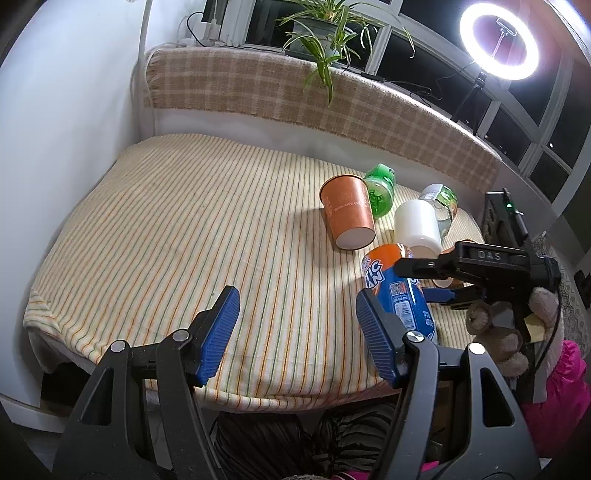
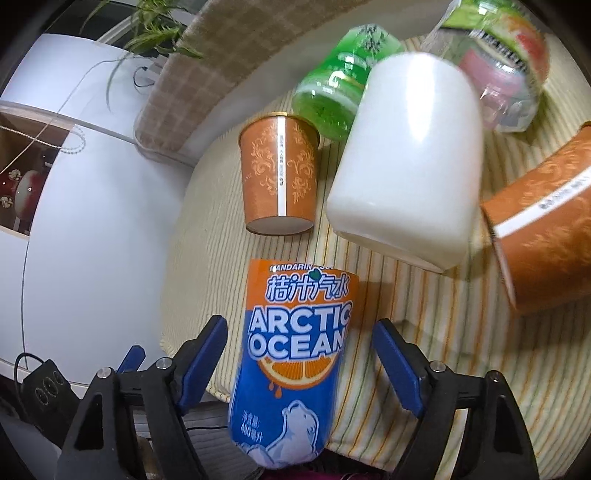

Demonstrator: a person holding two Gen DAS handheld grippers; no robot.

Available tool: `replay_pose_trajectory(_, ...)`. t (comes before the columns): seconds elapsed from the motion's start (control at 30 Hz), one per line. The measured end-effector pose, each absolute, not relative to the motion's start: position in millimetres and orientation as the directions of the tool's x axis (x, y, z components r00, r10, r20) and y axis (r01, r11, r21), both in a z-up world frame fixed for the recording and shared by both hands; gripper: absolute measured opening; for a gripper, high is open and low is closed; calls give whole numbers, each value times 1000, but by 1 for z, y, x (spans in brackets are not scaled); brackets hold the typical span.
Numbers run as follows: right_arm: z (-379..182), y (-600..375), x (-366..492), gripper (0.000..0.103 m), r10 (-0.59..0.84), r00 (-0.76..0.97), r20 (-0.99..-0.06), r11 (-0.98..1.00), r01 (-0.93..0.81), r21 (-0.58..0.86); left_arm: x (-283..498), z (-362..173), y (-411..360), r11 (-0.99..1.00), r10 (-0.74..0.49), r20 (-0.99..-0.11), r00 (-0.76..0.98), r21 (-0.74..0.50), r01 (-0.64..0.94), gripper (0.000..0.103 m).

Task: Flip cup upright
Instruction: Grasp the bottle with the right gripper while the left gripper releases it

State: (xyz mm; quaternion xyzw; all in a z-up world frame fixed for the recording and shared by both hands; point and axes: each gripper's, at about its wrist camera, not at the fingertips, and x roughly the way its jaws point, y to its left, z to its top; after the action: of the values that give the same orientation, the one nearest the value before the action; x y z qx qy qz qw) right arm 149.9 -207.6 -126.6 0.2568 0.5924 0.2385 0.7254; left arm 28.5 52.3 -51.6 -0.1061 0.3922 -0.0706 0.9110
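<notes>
An orange paper cup (image 1: 349,212) stands on the striped cloth with its white base toward me; it also shows in the right wrist view (image 2: 279,173). A white cup (image 1: 417,227) (image 2: 406,155) lies beside it, blurred. A second orange paper cup (image 2: 543,229) lies on its side at the right. My left gripper (image 1: 297,332) is open and empty over the cloth's front edge. My right gripper (image 2: 299,365) (image 1: 417,280) is open, its jaws on either side of an Arctic Ocean bottle (image 2: 291,362) (image 1: 399,291) without touching.
A green bottle (image 1: 380,188) (image 2: 336,85) and a clear labelled bottle (image 1: 441,203) (image 2: 509,66) lie behind the cups. A checked cushion (image 1: 295,96) backs the table. A potted plant (image 1: 325,33) and ring light (image 1: 498,40) stand on the sill.
</notes>
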Motion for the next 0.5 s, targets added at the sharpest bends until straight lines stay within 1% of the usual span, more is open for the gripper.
replay_pose_trajectory(0.13, -135, -204, 153, 64, 689, 145, -710, 720, -26, 694, 28, -54, 54, 967, -208, -704, 680, -251, 36, 67)
replay_pose_trajectory(0.33, -105, -202, 141, 64, 671, 244, -700, 737, -126, 664, 29, -54, 57, 966, -207, -701, 682, -258, 28, 67)
replay_pose_trajectory(0.5, -78, -196, 132, 63, 612, 362, -703, 789, -230, 569, 30, -53, 53, 964, -220, -697, 682, -265, 40, 67)
